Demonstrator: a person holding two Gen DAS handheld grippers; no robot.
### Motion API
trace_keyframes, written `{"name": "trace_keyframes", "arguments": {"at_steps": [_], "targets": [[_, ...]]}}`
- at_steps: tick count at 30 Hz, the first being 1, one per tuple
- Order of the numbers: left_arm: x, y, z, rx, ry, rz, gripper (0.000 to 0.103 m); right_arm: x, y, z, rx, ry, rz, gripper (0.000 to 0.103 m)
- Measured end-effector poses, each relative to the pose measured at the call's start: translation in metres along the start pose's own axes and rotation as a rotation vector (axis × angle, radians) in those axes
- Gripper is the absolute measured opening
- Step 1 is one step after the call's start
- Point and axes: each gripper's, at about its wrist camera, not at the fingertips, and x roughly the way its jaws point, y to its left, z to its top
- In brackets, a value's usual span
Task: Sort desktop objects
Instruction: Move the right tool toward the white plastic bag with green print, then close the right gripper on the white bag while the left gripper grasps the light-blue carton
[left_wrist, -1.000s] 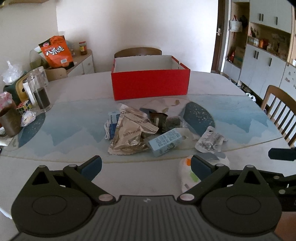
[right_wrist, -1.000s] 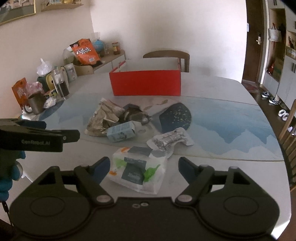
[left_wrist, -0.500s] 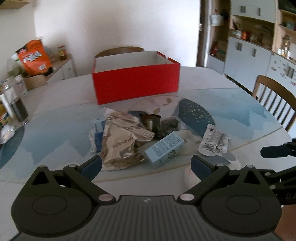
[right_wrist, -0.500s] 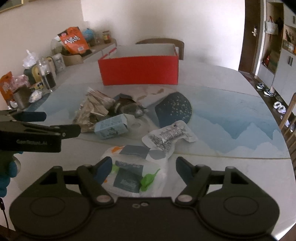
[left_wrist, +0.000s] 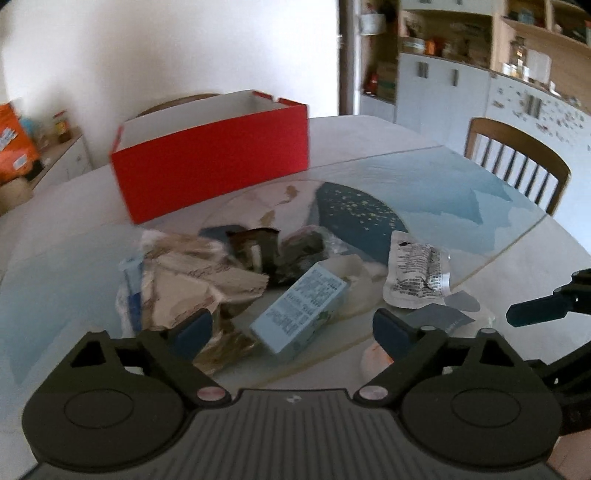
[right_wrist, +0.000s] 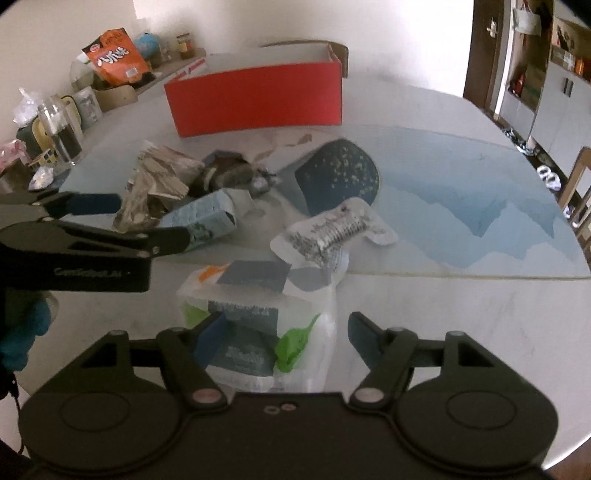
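The orange snack bag (left_wrist: 13, 142) is cut by the edge at nine o'clock. The printing on the pale blue carton (left_wrist: 300, 314) is too blurred to read.

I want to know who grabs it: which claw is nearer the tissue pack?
Right. The right claw straddles the tissue pack, jaws closing but not yet pressing. The left claw sits beside it over the blue carton, jaws closing there.
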Motion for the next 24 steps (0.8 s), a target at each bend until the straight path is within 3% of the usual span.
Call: {"name": "trace_keyframes", "arguments": {"at_steps": [8, 13, 17, 24], "targets": [[0.024, 0.0, 0.0, 0.039, 0.01, -0.034, 0.091, 0.015, -0.001, -0.006, 0.019, 0.028, 0.004, 0.072], [0.033, -0.001, -0.003, 0.043, 0.03, -0.056, 0.08, 0.022, -0.001, -0.006, 0.022, 0.034, 0.015, 0.071], [0.035, -0.001, -0.003, 0.044, 0.023, -0.052, 0.077, 0.025, -0.003, -0.007, 0.035, 0.037, 0.026, 0.07], [0.039, 0.0, -0.003, 0.062, 0.028, -0.024, 0.062, 0.024, -0.004, -0.011, 0.036, 0.028, 0.042, 0.063]]}}
